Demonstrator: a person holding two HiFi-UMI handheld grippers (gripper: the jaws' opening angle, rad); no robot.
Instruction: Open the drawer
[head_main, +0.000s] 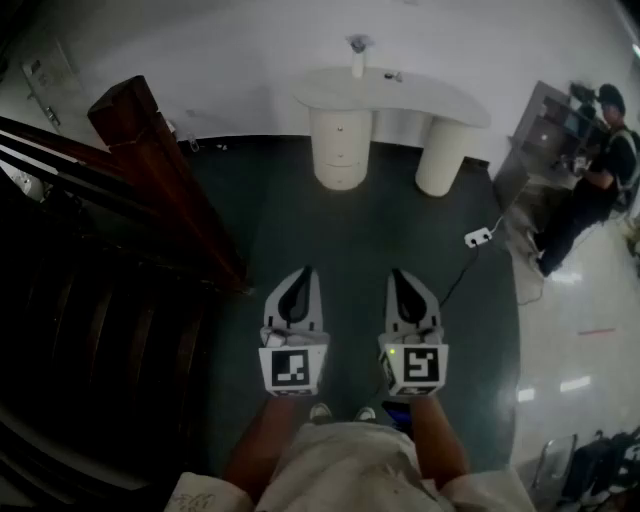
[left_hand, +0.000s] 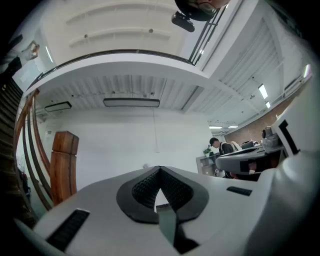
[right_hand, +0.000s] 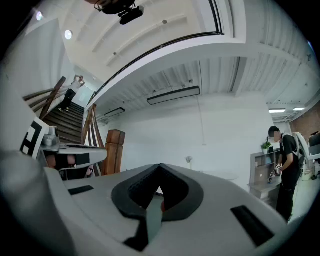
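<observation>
Drawers (head_main: 340, 152) in the desk (head_main: 430, 100) stand well ahead — so I carry left gripper (head_main: 303, 278) and right gripper (head_main: 402, 278) pressed together, empty.

You hold both grippers out in front of your pale shirt (head_main: 350, 462), side by side, apart and roughly level. Your left grey two-jaw gripper (head_main: 306, 270) has its jaws closed tip to tip, its black ridged pads (left_hand: 145, 187) holding nothing. Your right grey two-jaw gripper (head_main: 398, 273) is likewise closed and empty. Your bare forearms (head_main: 262, 445) run back to the shirt, each behind a black-and-white marker cube (head_main: 293, 368).
</observation>
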